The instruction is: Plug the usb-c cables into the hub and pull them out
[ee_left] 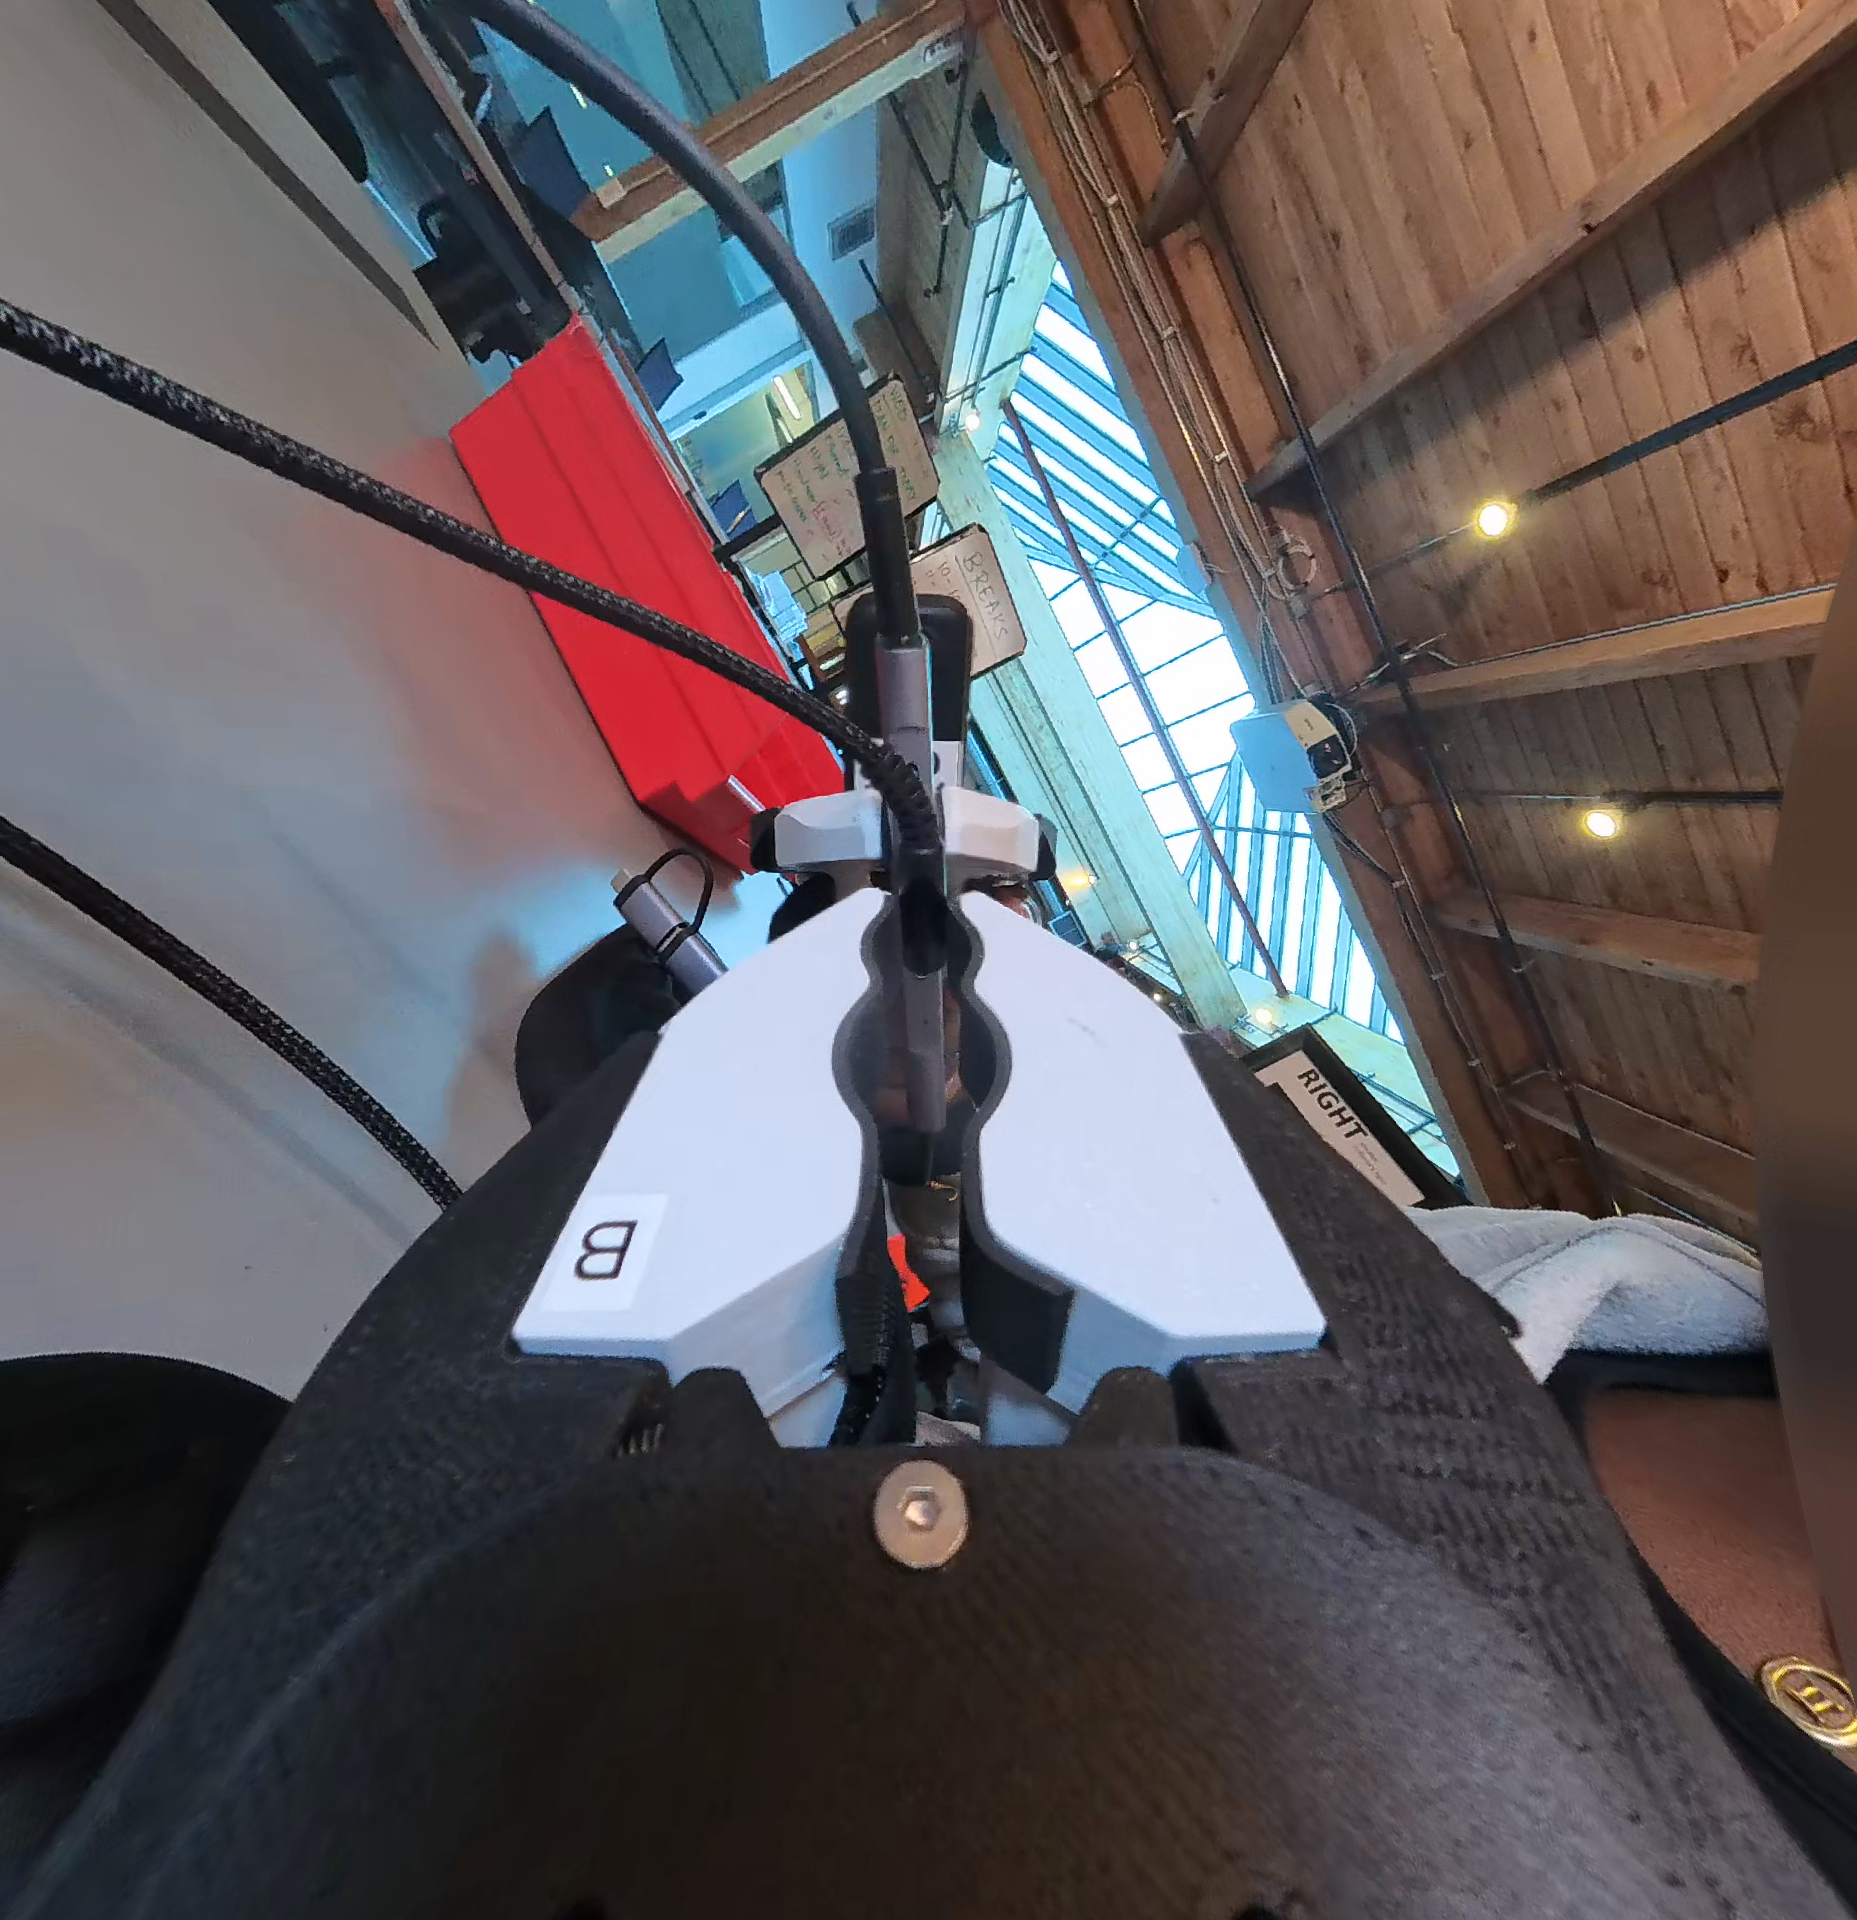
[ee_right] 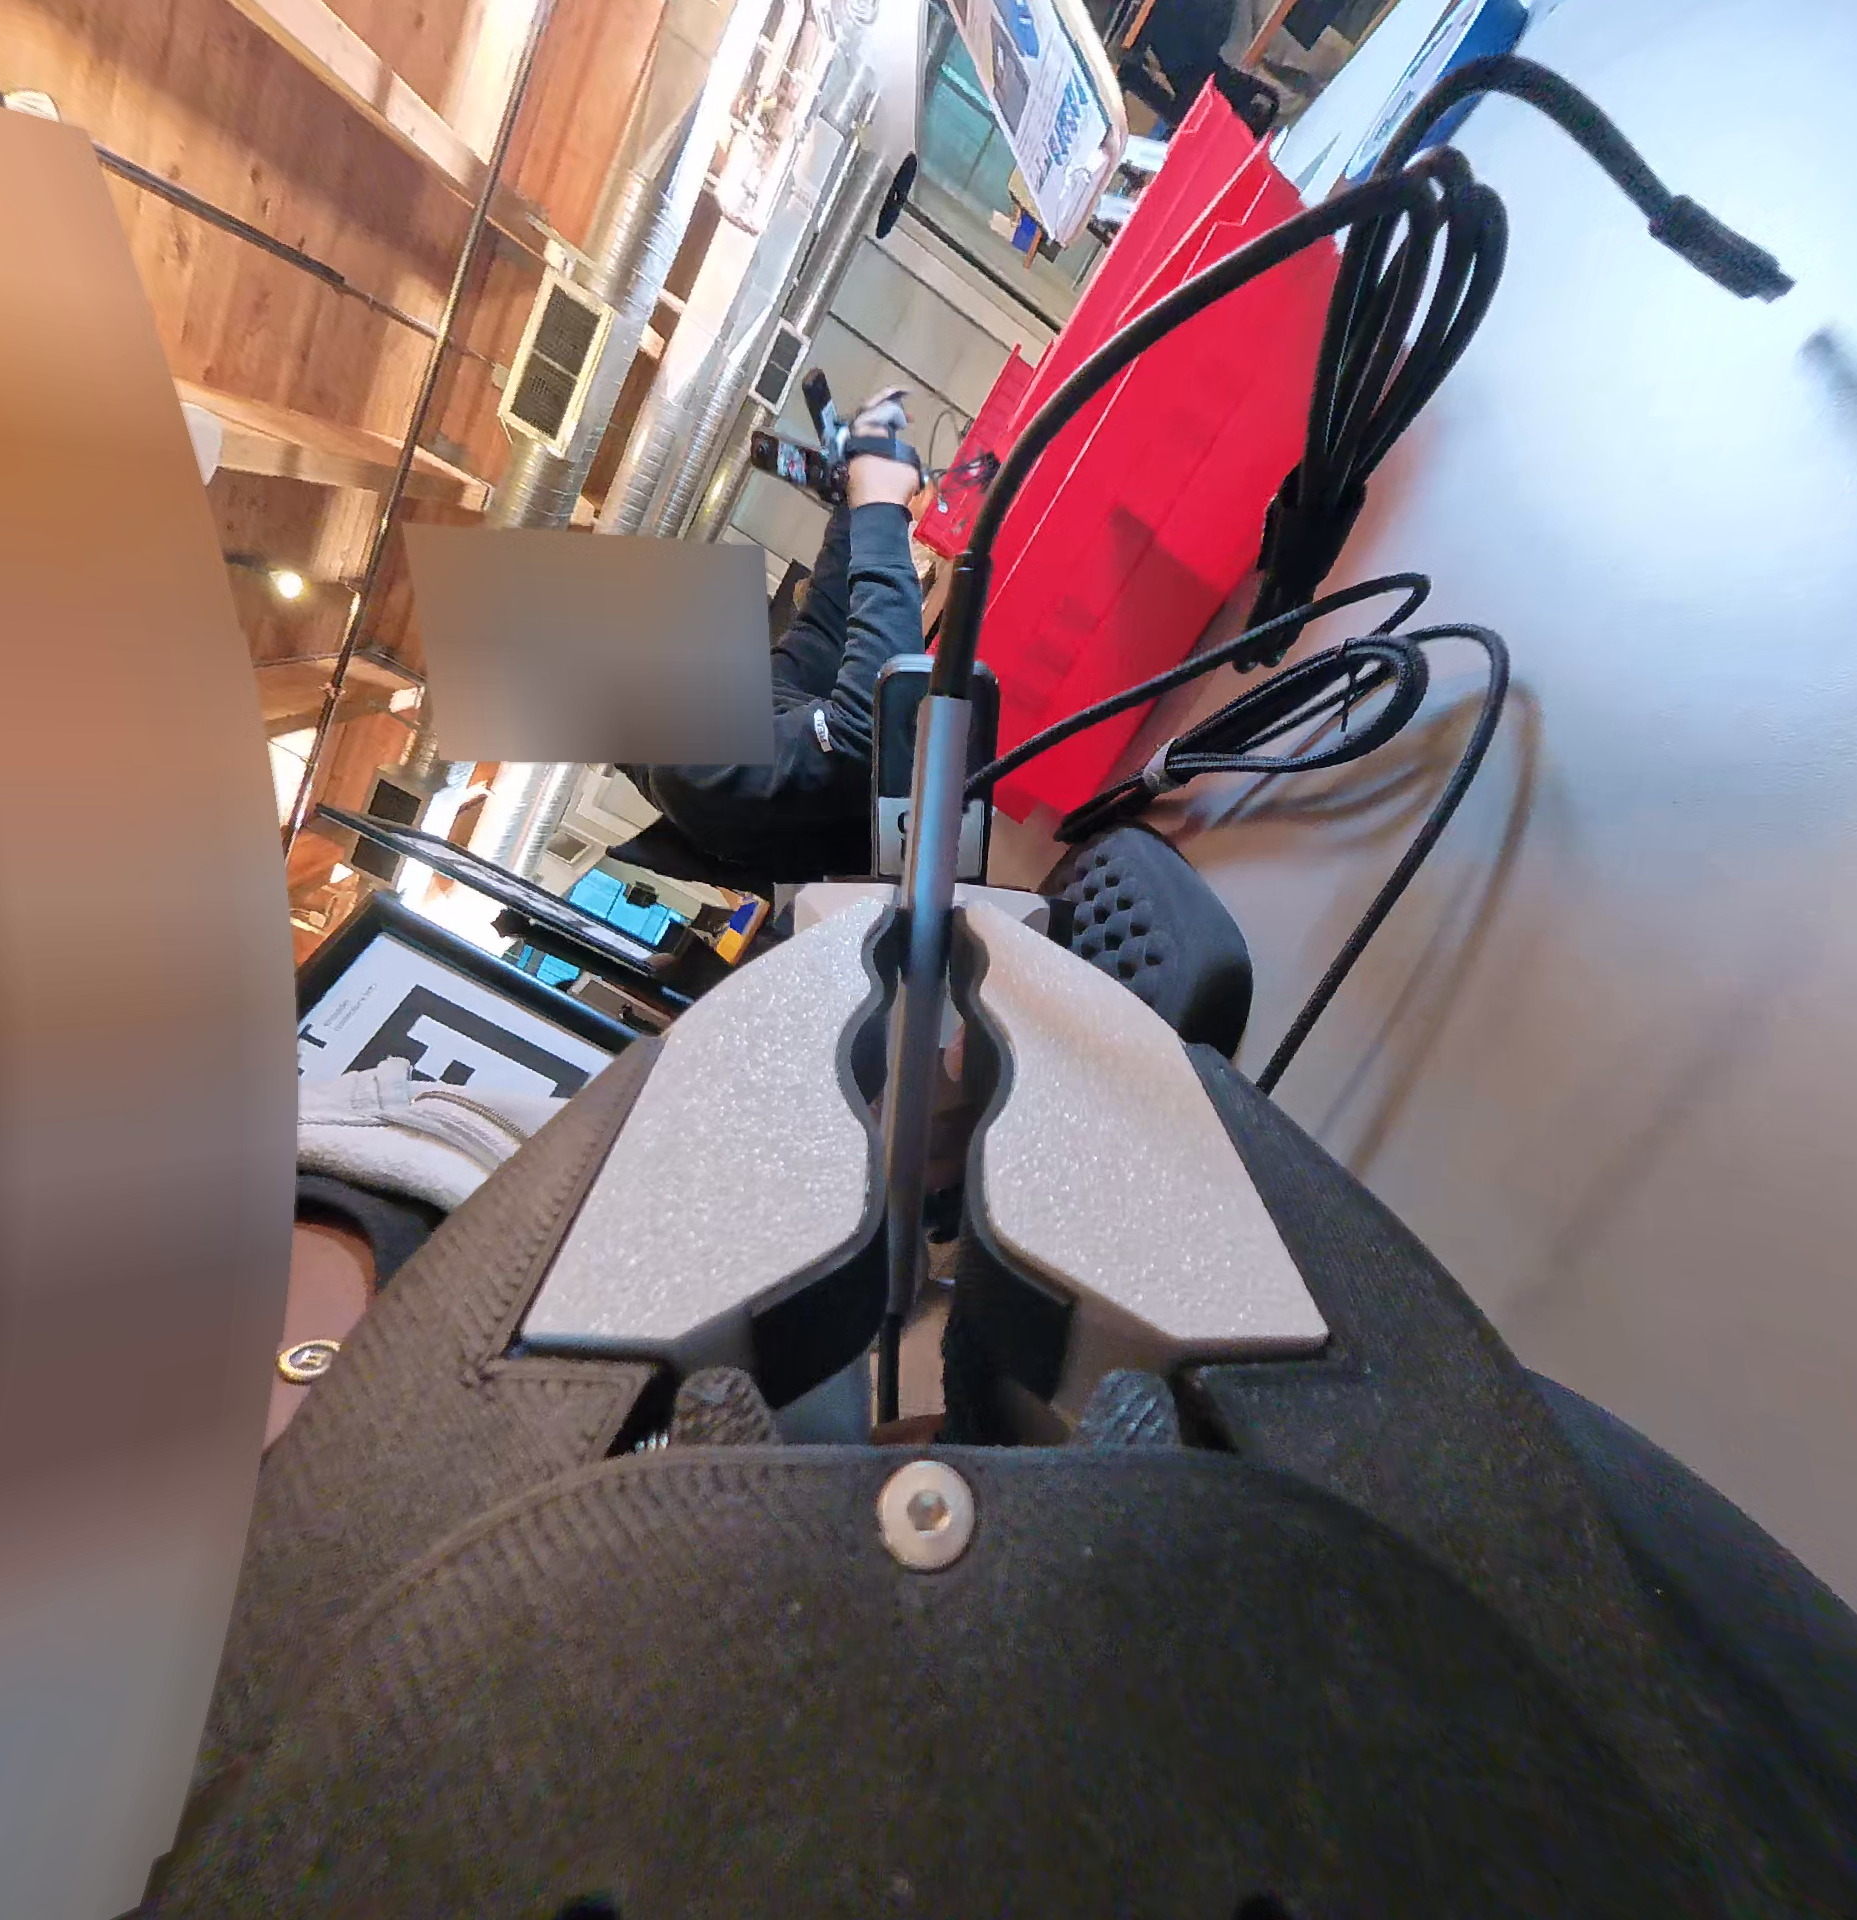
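Note:
My left gripper (ee_left: 919, 914) is shut on the grey-and-black plug end (ee_left: 926, 1023) of a black braided USB-C cable (ee_left: 436, 509), which runs off left across the white table (ee_left: 228, 675). Facing it is my right gripper (ee_left: 903, 831), tip to tip. In the right wrist view my right gripper (ee_right: 929, 920) is shut on the thin grey hub (ee_right: 934, 831), seen edge-on, with its own black lead (ee_right: 1059, 405) arching up. The hub's far end also shows in the left wrist view (ee_left: 900, 696). Whether the plug sits in a hub port is hidden by the fingers.
A red bin (ee_right: 1142, 499) lies on the table (ee_right: 1682, 727), with coiled black cables (ee_right: 1402, 312), a tied bundle (ee_right: 1308, 717) and a loose plug (ee_right: 1724, 249) beside it. A spare grey plug (ee_left: 675, 935) lies near the left fingers. A person's sleeve (ee_right: 862, 603) shows behind. The grippers are tip to tip, or close to it.

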Available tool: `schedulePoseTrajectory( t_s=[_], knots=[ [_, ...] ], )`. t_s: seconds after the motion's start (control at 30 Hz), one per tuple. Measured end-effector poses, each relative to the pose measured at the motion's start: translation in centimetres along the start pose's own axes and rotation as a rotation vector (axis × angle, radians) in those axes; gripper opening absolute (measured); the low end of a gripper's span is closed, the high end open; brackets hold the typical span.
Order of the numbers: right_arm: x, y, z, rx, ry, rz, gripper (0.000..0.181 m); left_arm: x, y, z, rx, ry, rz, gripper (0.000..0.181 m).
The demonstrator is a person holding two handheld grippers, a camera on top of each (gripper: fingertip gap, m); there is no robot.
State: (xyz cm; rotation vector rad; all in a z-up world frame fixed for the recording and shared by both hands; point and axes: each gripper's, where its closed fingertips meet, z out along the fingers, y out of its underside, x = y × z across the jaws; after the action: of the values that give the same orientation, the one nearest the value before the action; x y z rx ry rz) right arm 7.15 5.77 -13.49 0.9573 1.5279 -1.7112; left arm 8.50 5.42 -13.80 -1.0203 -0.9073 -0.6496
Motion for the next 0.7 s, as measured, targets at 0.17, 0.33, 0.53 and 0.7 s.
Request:
schedulePoseTrajectory(
  t_s=[0.17, 0.33, 0.53, 0.7],
  knots=[
    [-0.3, 0.3, 0.1, -0.019, -0.015, -0.009, 0.009, 0.2, 0.4, 0.1, -0.02, 0.003, 0.034, 0.008],
    [-0.6, 0.6, 0.2, -0.064, -0.006, -0.048, 0.008, 0.4, 1.0, 0.2, -0.046, 0.003, 0.083, 0.008],
    [-0.7, 1.3, 0.1, -0.122, 0.013, -0.086, 0.008, 0.5, 1.6, 0.2, -0.079, 0.003, 0.113, 0.008],
    [-0.8, 1.8, -0.2, -0.17, 0.018, -0.094, 0.009, 0.6, 2.3, 0.4, -0.125, 0.018, 0.12, 0.007]
  ],
)
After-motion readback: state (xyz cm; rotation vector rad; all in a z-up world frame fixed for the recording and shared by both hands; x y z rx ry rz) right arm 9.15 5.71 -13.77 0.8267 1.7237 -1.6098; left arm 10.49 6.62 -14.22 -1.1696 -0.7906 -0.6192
